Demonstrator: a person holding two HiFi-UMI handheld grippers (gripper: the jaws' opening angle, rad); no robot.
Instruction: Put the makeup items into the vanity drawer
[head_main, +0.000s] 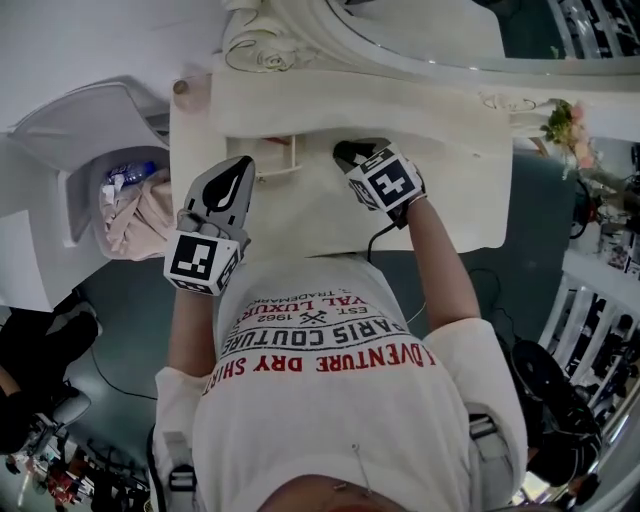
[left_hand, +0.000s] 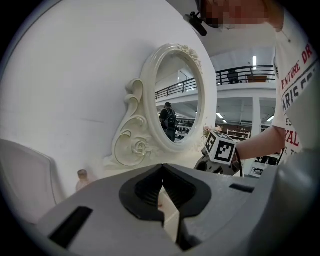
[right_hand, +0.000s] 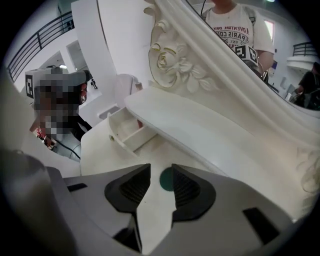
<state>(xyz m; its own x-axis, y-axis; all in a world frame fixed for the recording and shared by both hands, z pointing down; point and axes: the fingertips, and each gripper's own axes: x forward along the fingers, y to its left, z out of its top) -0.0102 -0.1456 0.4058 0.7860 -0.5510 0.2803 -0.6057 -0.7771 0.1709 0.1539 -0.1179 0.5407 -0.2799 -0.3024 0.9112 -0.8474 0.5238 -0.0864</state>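
White walls are surrounding a cream vanity table (head_main: 450, 190), which is carrying an oval mirror (left_hand: 176, 95) in a carved frame. Its small drawer (right_hand: 129, 134) is standing pulled out, ahead and to the left of the right gripper (right_hand: 161, 170), with the opening facing up. This gripper is hovering low over the table with its jaws moderately apart. A small round dark-green item (right_hand: 165, 181) is lying flat between their tips, and the pads are not pressing on it. The left gripper (left_hand: 161, 170) is showing its jaws together, and I can make out nothing held in them. The item is looking light, stiff and smooth, so it is probably slippery; I would be pinching it across the rim. Being round, it is showing no long axis, and its flat face is pointing up.
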